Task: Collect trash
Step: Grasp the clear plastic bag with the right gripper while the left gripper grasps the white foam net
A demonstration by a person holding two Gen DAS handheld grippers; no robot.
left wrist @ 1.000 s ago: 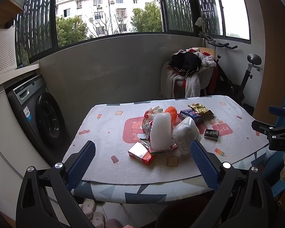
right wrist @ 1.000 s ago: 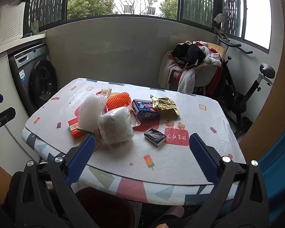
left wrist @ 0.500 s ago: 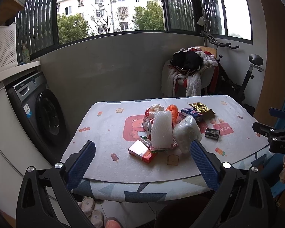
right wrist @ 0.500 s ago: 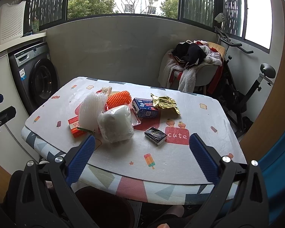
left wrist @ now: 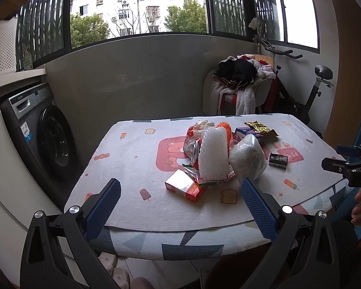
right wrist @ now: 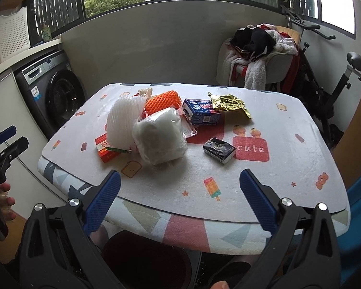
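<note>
Trash lies in a pile on the table: a white foam net, a clear plastic bag, a red box, an orange foam net, a blue box, a gold wrapper and a small black packet. My left gripper is open and empty at the table's near edge, just short of the red box. My right gripper is open and empty in front of the plastic bag.
A dark bin stands below the table's front edge. A washing machine is at the left. A chair piled with clothes and an exercise bike stand behind the table.
Both grippers have moved a little closer to the pile on the table. Both stay open and empty.
</note>
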